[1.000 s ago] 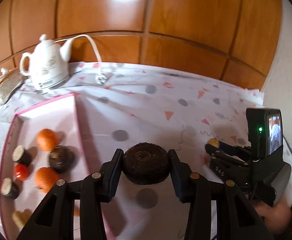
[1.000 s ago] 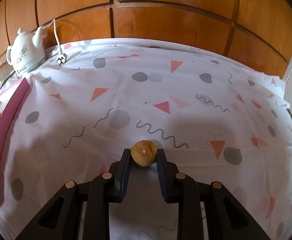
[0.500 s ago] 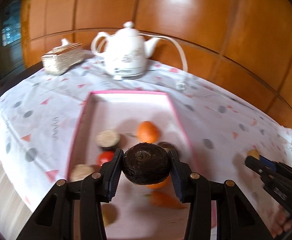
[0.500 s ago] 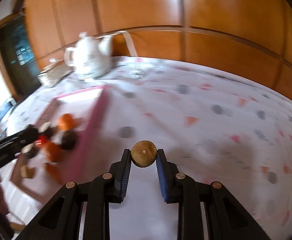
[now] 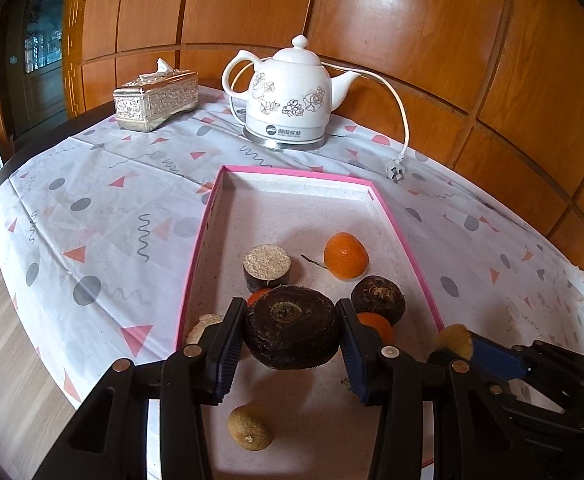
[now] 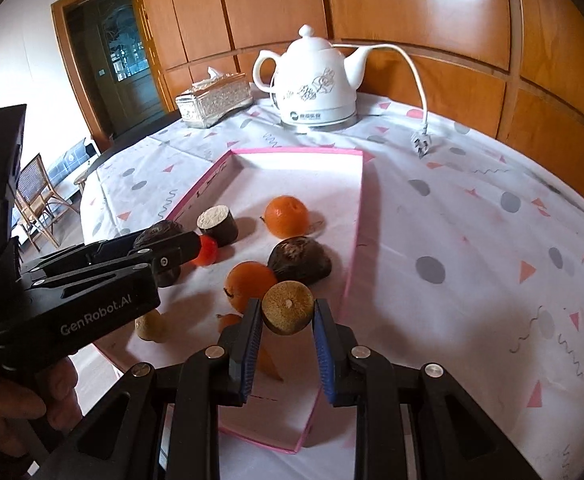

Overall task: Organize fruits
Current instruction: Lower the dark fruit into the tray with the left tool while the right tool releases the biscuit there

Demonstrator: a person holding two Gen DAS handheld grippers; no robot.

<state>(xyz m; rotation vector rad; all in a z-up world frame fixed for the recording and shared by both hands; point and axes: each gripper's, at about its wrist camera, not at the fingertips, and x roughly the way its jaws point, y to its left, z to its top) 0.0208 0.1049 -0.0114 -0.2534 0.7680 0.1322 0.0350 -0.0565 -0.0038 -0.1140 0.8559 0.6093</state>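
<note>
Left tongs [image 5: 292,344]: clamped on a large dark brown, rough-skinned round fruit [image 5: 292,326], held above the near half of the shallow pink-rimmed white tray [image 5: 292,174].

Right tongs [image 6: 288,316]: clamped on a small tan, flat-faced round fruit [image 6: 288,307], held over the tray's right edge; in the left wrist view this fruit shows just right of the left tongs.

Tray contents beyond the left tongs: a cut dark cylinder with a pale top [image 5: 267,267], a whole orange [image 5: 346,256], a smaller dark brown round fruit [image 5: 378,299]. Partly hidden behind the tongs: a second orange [image 5: 376,324] and a small red fruit [image 6: 207,250]. Below the left tongs: a tan oval fruit [image 5: 249,427].

Counter: covered by a white cloth with grey dots and pink triangles [image 5: 104,216].

Far beyond both tongs: a white ceramic electric kettle with flower print [image 5: 292,96], its white cord and plug [image 5: 396,170], and a silver embossed tissue box [image 5: 156,98].

A hand [image 6: 20,404] grips the left tongs' handle.
</note>
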